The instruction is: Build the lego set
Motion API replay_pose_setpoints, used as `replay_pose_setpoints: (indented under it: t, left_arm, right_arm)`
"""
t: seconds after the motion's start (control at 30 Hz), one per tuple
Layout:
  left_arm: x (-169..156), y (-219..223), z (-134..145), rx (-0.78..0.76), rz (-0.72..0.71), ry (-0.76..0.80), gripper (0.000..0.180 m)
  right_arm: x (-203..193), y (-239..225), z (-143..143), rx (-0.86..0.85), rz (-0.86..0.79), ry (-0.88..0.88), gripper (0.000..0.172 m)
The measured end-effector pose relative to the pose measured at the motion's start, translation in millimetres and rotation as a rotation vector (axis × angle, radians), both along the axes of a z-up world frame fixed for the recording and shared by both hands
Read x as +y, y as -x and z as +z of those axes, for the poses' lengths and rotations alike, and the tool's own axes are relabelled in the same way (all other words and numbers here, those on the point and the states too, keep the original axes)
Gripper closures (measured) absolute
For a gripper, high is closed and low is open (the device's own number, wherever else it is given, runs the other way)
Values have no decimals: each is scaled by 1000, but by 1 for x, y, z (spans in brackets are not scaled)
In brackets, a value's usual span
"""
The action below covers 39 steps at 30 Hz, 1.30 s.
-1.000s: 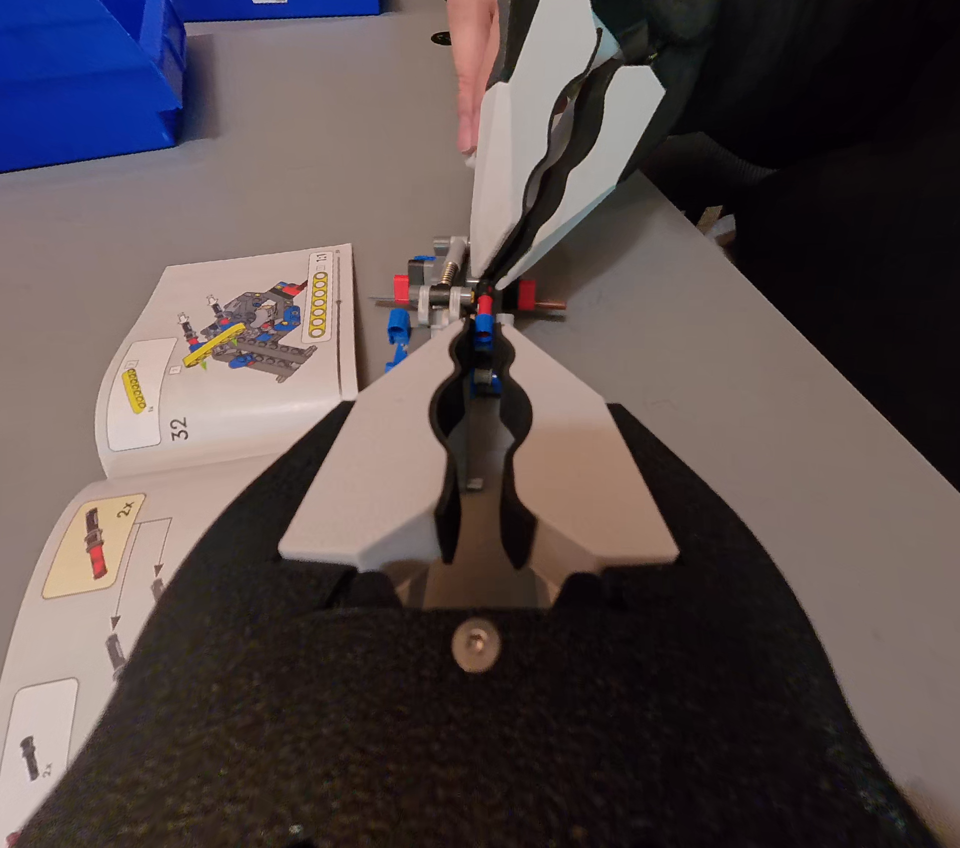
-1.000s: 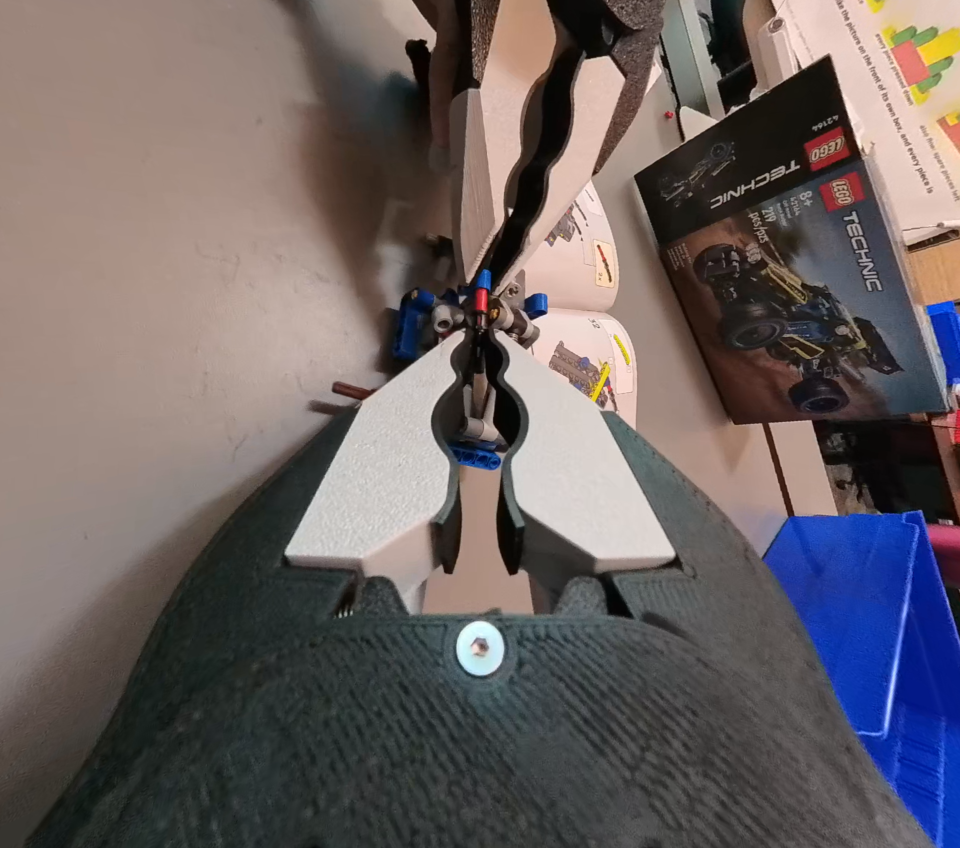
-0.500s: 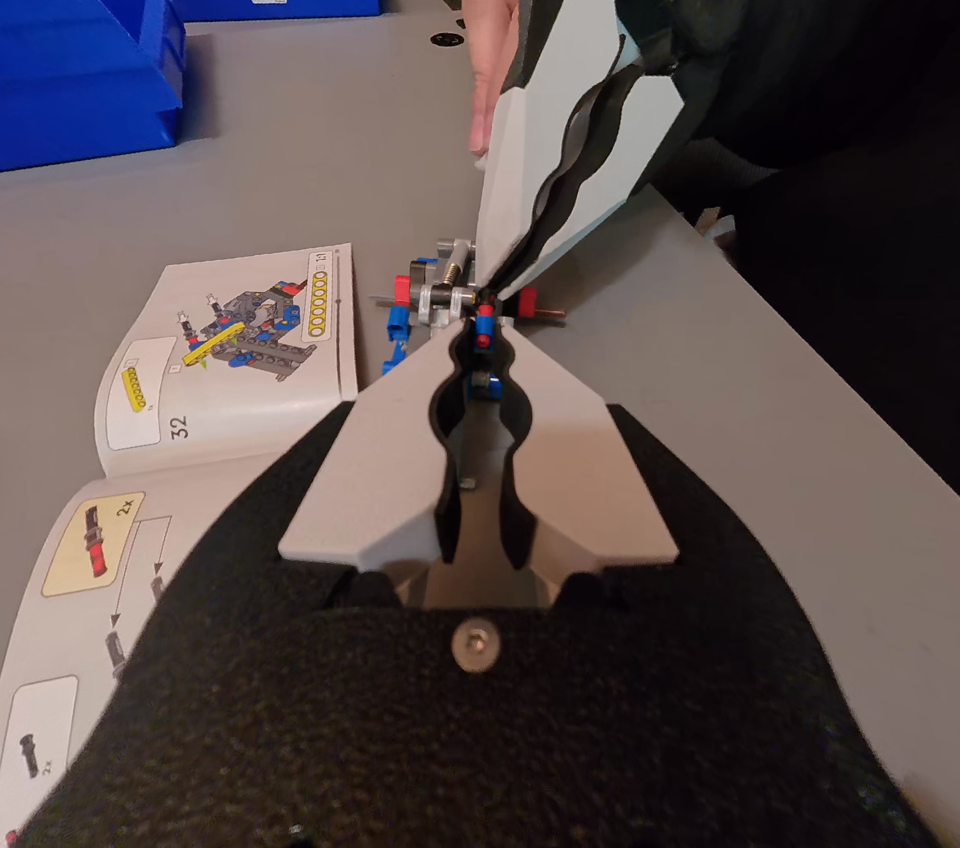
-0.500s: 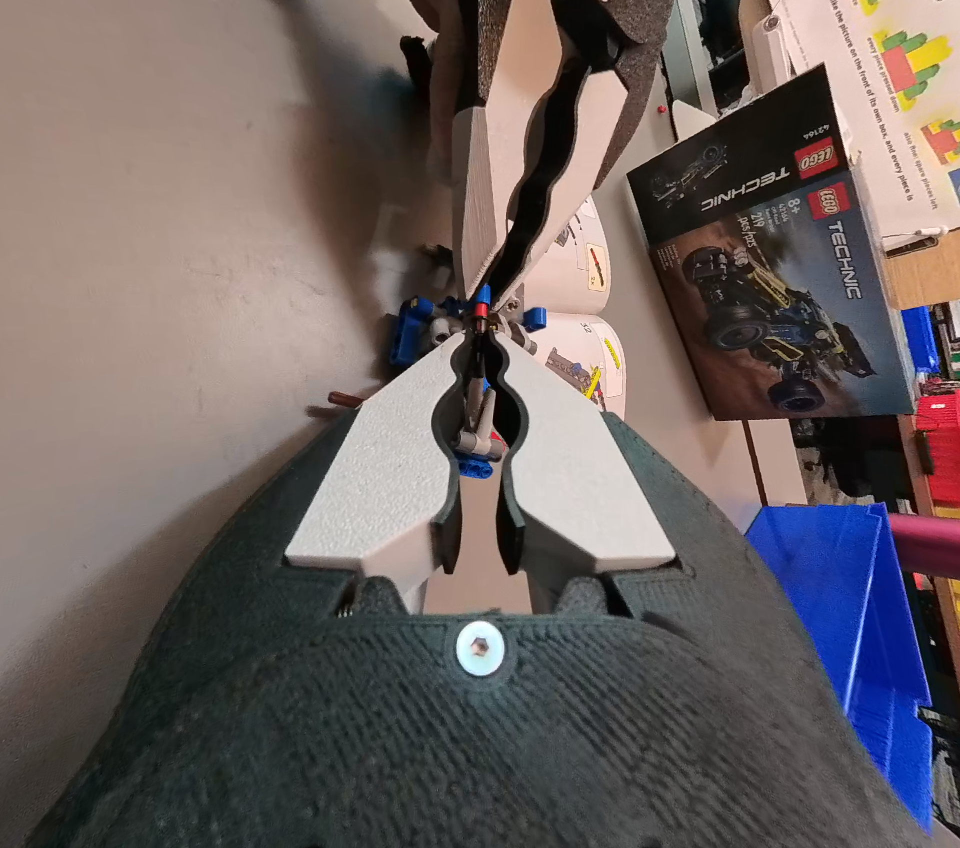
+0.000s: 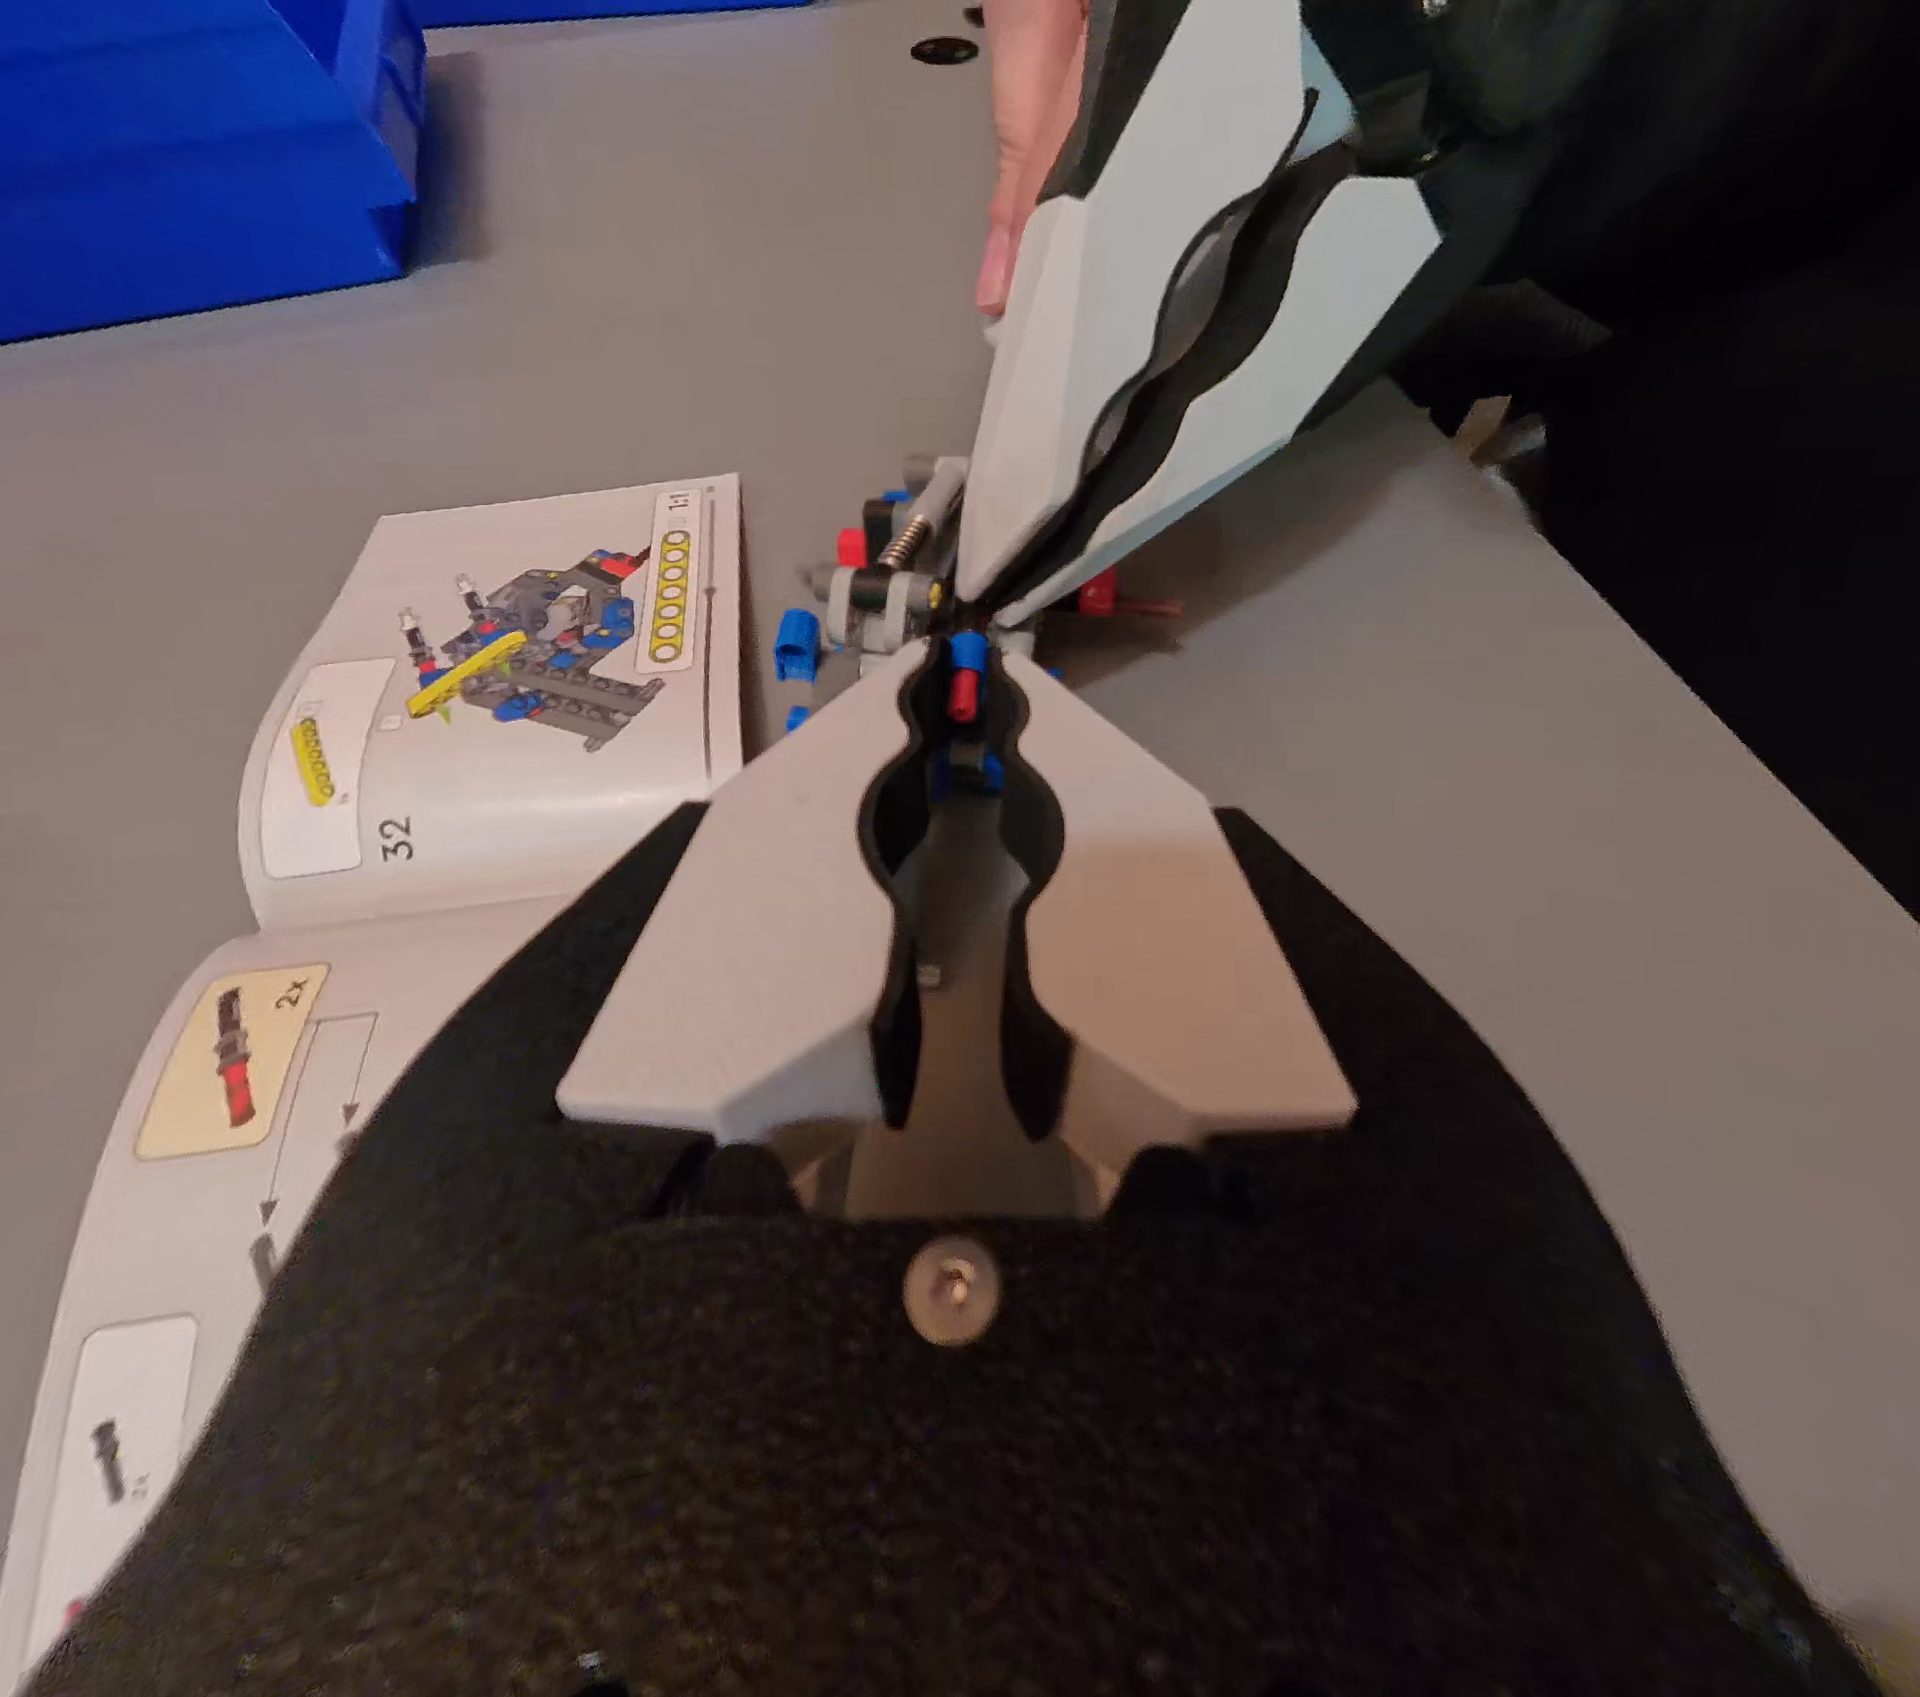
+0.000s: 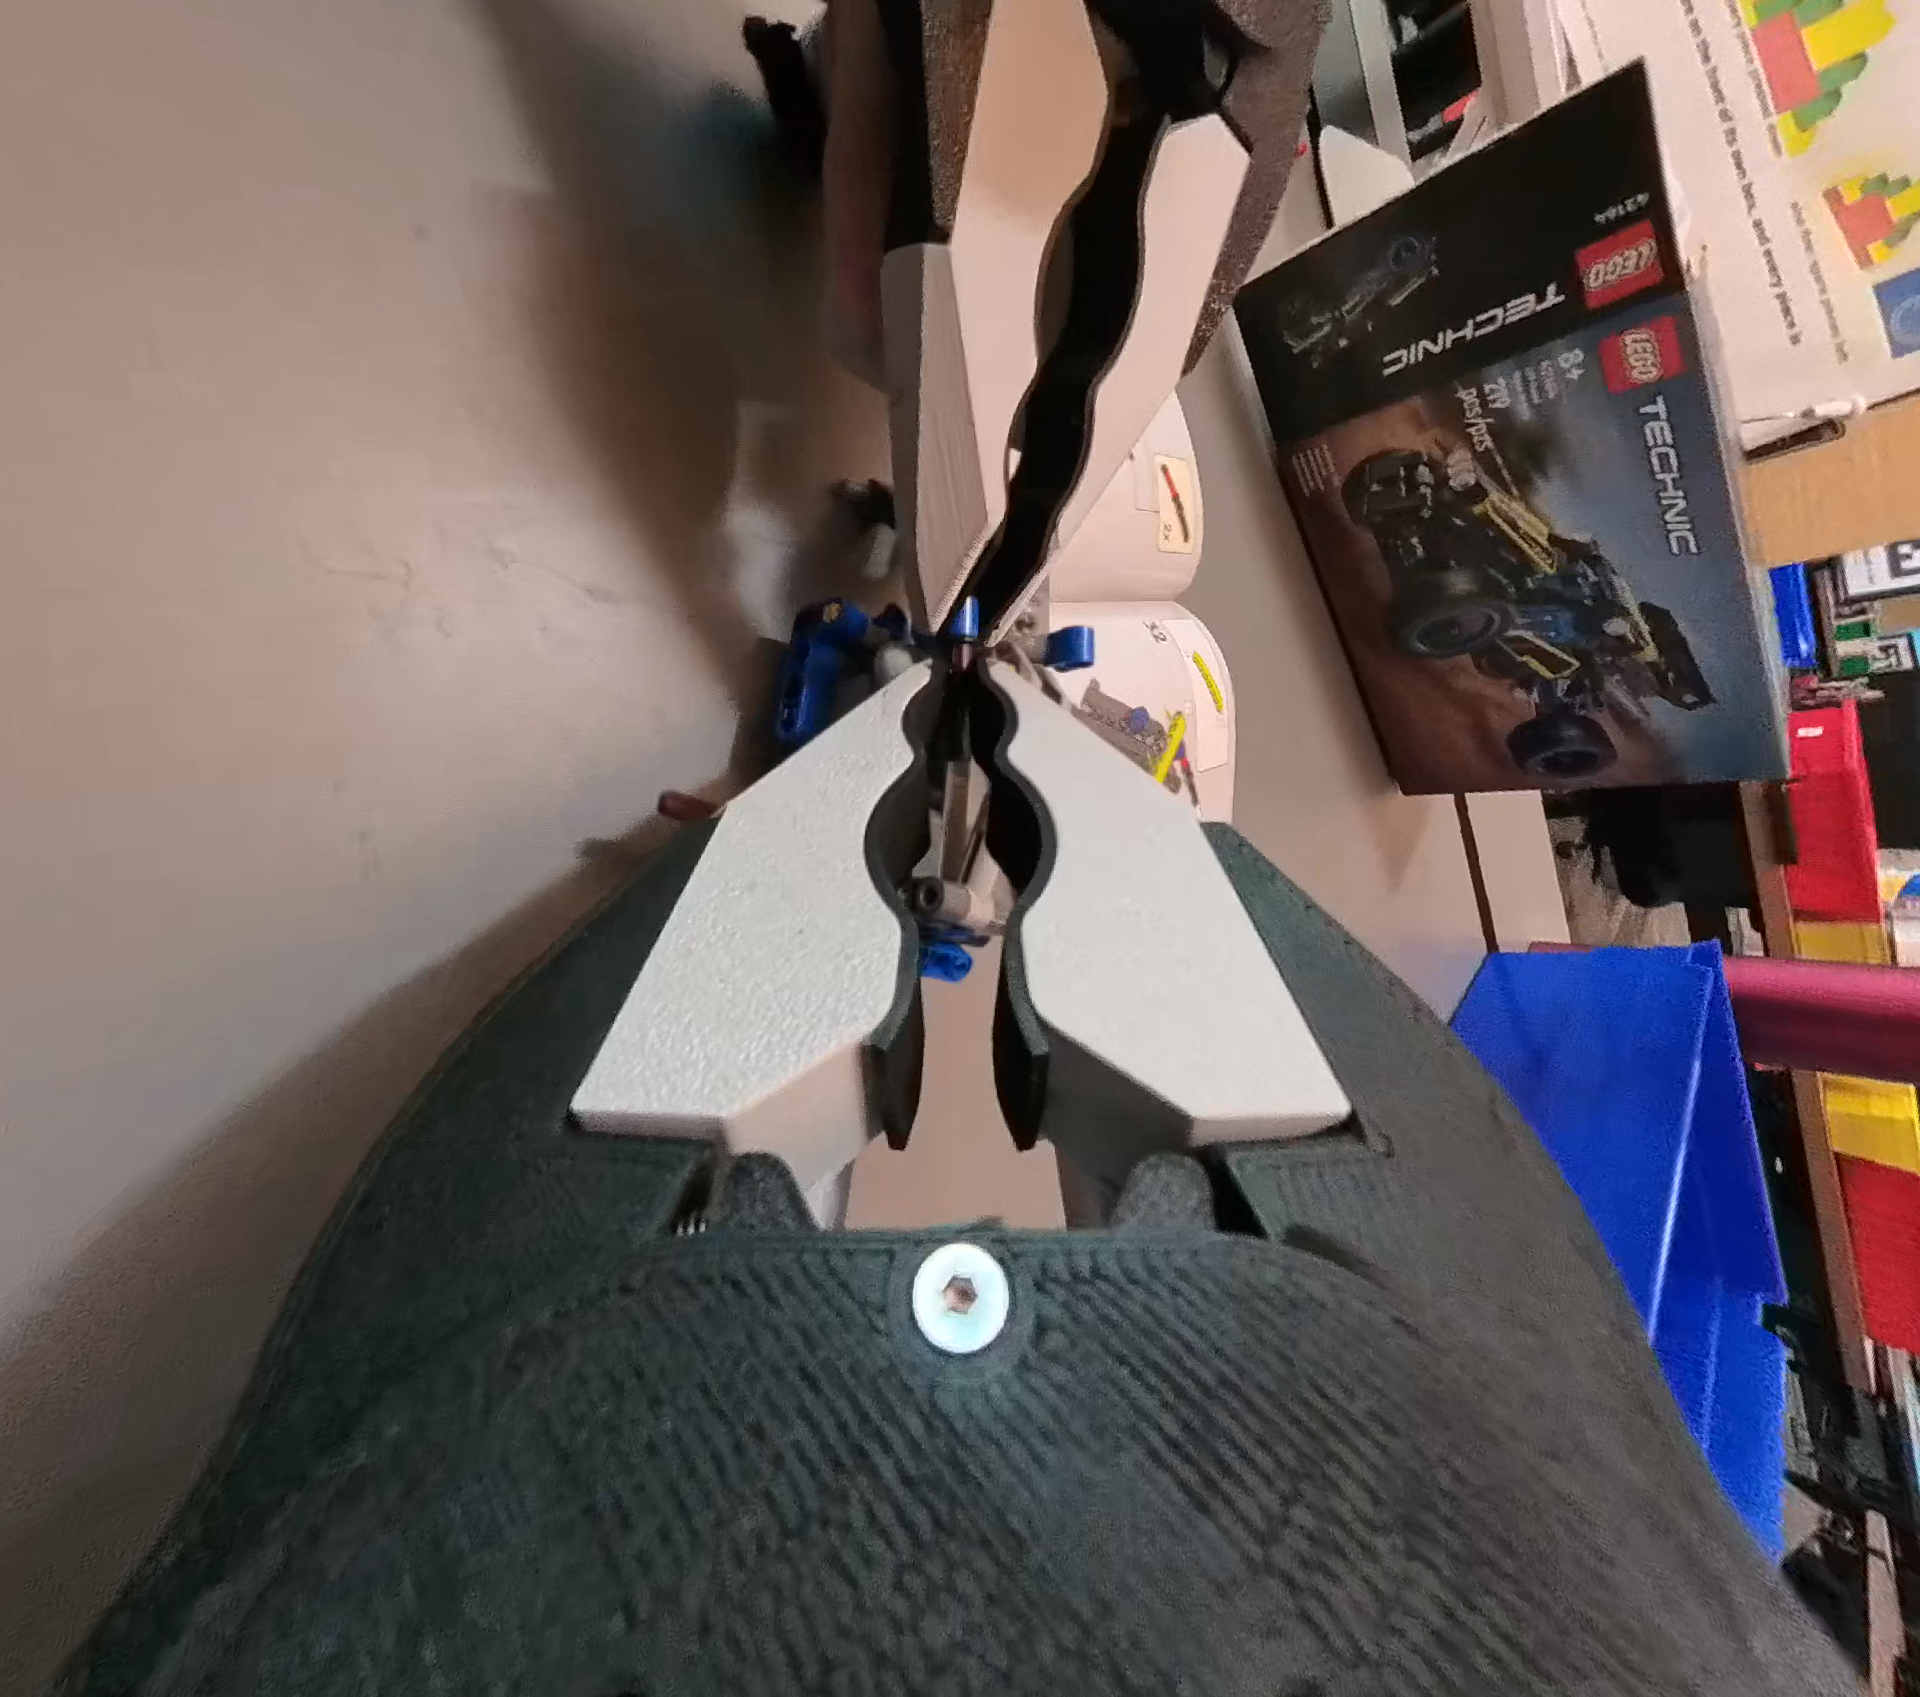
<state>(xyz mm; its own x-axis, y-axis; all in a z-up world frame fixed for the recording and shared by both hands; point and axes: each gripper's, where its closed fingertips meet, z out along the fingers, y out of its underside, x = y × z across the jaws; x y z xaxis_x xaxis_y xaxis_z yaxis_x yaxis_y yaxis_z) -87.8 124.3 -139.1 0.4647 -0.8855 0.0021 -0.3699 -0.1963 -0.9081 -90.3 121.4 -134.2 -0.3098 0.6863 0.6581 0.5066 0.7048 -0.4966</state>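
Two claws meet tip to tip over one small brick assembly [image 5: 883,598] on the grey surface [image 5: 1403,816], beside one open booklet [image 5: 499,702]. Left claw [image 5: 964,660] pinches a blue-and-red pin [image 5: 966,673]; right claw [image 6: 961,660] is pressed together on the pin's other end.

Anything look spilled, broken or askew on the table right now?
Nothing stands out. Both grippers meet tip to tip over the small brick assembly; the left gripper is shut on a blue-and-red pin. The instruction booklet lies open beside it, and the blue bins sit at the back of the table.
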Motion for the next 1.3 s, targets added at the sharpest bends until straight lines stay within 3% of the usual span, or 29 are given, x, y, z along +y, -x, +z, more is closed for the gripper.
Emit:
replay_pose_setpoints:
  t: [0.1, 0.2, 0.47, 0.73, 0.87, 1.1, 1.2, 1.3]
  left_arm:
    - [1, -3, 3, -19, 0, -14, 177]
    - [1, -1, 4, -14, 9, -35, 177]
    - [-5, 0, 12, -51, -11, -74, 172]
    - [-13, 4, 34, -90, 5, -148, 165]
    - [-12, 14, 41, -92, 96, -190, 165]
    - [-9, 33, 29, -39, 251, -208, 162]
    - [6, 52, 34, -9, 393, -265, 156]
    - [26, 98, 42, 88, 646, -346, 150]
  right_arm:
    - [-27, 10, 7, 104, 87, 139, 172]
    - [-6, 1, -6, 9, 23, -93, 172]
    - [-8, -23, 18, 184, -50, 161, 172]
    - [11, -47, 0, 174, -150, 200, 172]
    - [33, -58, -1, 218, -250, 246, 172]
    - [91, -72, -10, 267, -471, 287, 164]
    - [114, -65, -1, 347, -496, 284, 161]
    - [142, -54, 13, 449, -505, 301, 157]
